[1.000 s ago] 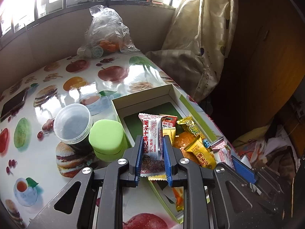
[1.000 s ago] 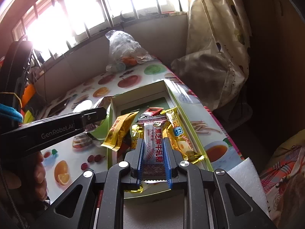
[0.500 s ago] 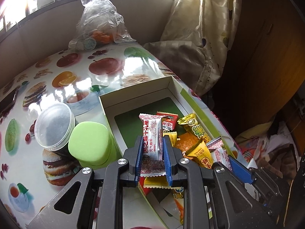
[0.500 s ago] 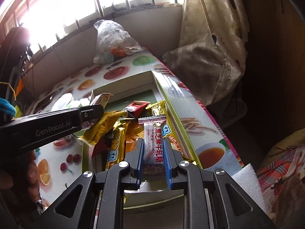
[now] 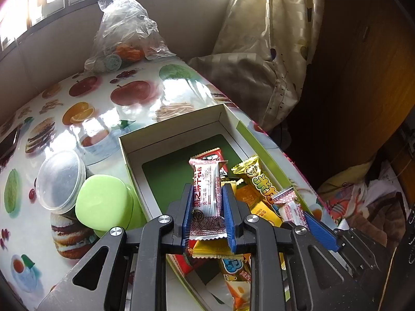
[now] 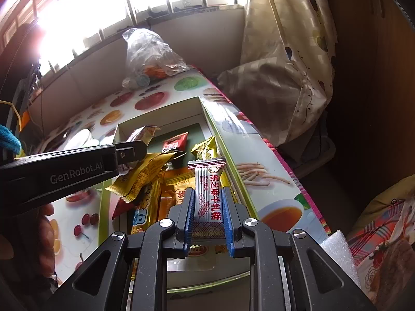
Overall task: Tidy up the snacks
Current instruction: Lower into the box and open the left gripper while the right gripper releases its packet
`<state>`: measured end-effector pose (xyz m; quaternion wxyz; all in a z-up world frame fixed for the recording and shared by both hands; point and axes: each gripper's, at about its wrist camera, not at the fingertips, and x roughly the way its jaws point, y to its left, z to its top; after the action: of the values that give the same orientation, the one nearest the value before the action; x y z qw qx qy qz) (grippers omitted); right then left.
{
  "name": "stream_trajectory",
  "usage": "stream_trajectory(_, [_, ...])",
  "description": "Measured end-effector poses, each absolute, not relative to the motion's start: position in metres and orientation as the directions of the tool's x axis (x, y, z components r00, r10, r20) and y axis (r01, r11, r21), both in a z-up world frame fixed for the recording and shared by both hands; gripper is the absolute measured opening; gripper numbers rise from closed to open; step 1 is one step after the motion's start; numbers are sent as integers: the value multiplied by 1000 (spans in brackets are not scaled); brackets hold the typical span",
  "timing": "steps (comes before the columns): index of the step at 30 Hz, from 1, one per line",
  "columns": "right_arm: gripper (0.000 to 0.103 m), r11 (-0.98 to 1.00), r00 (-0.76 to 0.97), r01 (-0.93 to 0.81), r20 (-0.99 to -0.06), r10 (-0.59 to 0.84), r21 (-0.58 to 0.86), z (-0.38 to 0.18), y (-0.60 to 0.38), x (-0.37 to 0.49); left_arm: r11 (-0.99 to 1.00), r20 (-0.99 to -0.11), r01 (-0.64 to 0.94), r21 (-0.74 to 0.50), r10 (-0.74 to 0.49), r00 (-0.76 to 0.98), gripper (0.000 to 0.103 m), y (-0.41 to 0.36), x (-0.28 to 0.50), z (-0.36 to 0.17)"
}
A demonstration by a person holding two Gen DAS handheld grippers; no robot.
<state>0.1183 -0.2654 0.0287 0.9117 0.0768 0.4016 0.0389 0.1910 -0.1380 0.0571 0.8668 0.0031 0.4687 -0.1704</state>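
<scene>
- Left gripper (image 5: pixel 208 204) pinches one white nougat bar (image 5: pixel 206 190); right gripper (image 6: pixel 208 208) clamps a second white bar (image 6: pixel 208 197), both above the box (image 5: pixel 124 146)
- Slick wrappers may slip, dropping outside the box's near edge
- Loose snacks (image 6: pixel 141 178) piled there could snag

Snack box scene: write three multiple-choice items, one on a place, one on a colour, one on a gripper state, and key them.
1. Where does the green-lidded container stand?
A. inside the box
B. on the table, outside the box's left wall
C. on the windowsill

2. What colour is the floor of the snack box?
A. dark green
B. red
C. white

3. What is the left gripper doing?
A. open, holding nothing
B. shut on a yellow bar
C. shut on a white-and-red candy packet

Answers:
1 B: it sits beside the box wall, next to the clear-lidded cup.
2 A: bare green shows beyond the snacks.
3 C: the blue fingers flank the packet.
</scene>
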Motion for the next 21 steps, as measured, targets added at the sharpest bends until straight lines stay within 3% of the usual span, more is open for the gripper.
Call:
stream_trajectory(3, [22,986,673,-7,-728,127,165,29,-266,118,943,-816,298,-151,-289,502,42,-139,190,57])
stream_trajectory(21, [40,988,683,-12,-721,122,156,33,-266,109,945,-811,291,-150,-286,511,49,-138,183,61])
